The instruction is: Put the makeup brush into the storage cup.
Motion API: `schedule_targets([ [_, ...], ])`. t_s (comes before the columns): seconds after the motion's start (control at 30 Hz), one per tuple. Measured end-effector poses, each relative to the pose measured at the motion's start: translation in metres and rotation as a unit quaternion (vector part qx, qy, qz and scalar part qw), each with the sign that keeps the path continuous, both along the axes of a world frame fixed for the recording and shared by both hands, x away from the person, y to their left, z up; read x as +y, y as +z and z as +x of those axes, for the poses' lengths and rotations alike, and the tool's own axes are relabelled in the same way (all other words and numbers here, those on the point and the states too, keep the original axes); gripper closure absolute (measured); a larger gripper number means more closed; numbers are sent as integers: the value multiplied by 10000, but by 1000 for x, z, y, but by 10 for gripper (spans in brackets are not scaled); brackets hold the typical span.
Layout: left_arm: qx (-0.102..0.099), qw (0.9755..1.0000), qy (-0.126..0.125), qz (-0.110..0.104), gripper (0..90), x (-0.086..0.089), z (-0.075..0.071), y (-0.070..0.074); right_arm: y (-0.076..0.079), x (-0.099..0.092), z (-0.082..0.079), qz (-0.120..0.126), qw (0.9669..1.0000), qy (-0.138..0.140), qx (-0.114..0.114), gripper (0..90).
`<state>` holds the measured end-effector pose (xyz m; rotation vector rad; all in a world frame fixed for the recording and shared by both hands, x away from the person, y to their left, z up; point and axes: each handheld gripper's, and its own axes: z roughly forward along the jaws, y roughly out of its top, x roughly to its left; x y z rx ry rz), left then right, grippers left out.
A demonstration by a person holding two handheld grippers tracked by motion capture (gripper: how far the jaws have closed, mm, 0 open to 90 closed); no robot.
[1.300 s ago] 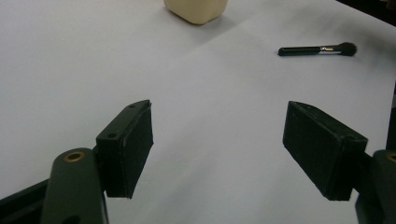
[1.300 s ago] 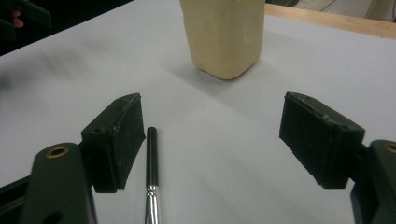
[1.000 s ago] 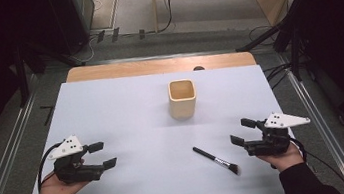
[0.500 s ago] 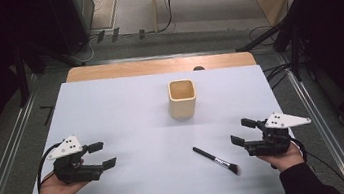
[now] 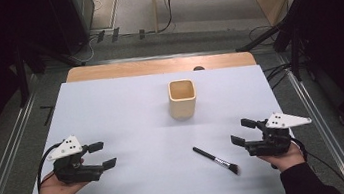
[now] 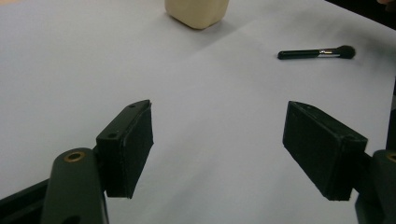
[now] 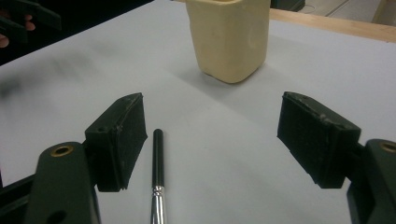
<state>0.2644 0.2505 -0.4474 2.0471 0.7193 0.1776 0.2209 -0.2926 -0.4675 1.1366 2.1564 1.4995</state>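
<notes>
Each hand, in a dark sleeve, carries a black gripper, the left gripper [image 5: 103, 155] and right gripper [image 5: 243, 131] alike: blocky black jaws, brass-ringed screw holes, a pale three-cornered plate dotted with holes, and a trailing black cable.

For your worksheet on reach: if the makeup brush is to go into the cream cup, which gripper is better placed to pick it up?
Probably the right gripper. Its open jaws sit just beside the brush, whose handle lies by one jaw in the right gripper view. The left gripper, also open, sits across the table. The cup stands ahead of both.
</notes>
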Motion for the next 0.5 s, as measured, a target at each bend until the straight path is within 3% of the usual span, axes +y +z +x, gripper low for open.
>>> schedule_targets([
  [0.5,16,10000,-3,22,251,-1,0,0,4,2,0,131,9999,69,-65,244],
])
